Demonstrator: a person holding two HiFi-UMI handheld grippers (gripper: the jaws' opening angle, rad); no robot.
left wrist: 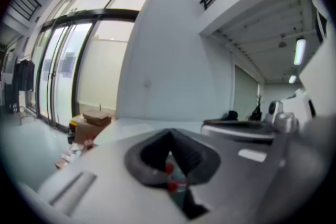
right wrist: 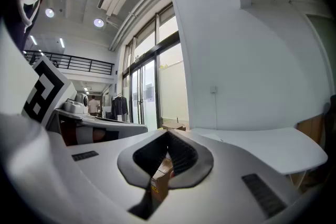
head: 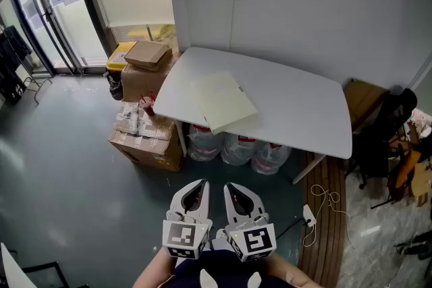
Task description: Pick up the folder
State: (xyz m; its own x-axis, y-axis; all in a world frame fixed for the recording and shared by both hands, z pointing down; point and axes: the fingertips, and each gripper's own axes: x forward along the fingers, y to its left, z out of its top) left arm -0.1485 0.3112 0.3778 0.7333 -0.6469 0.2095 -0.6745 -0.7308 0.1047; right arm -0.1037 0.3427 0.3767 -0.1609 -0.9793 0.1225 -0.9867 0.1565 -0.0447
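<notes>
A pale yellow folder (head: 223,102) lies flat on the white table (head: 297,104), toward its front left, with one corner reaching the table's front edge. Both grippers are held side by side close to my body, well short of the table and pointing at it. My left gripper (head: 197,185) is shut with nothing between its jaws. My right gripper (head: 234,187) is likewise shut and empty. In the left gripper view the jaws (left wrist: 170,136) meet at their tips, and in the right gripper view the jaws (right wrist: 168,136) meet too. The table's edge (right wrist: 294,152) shows at the right there.
Cardboard boxes (head: 145,77) are stacked on the floor at the table's left. Large water bottles (head: 237,148) stand under the table. A dark chair (head: 381,135) sits at the table's right end. A white cable and plug (head: 312,212) lie on the floor near my right side.
</notes>
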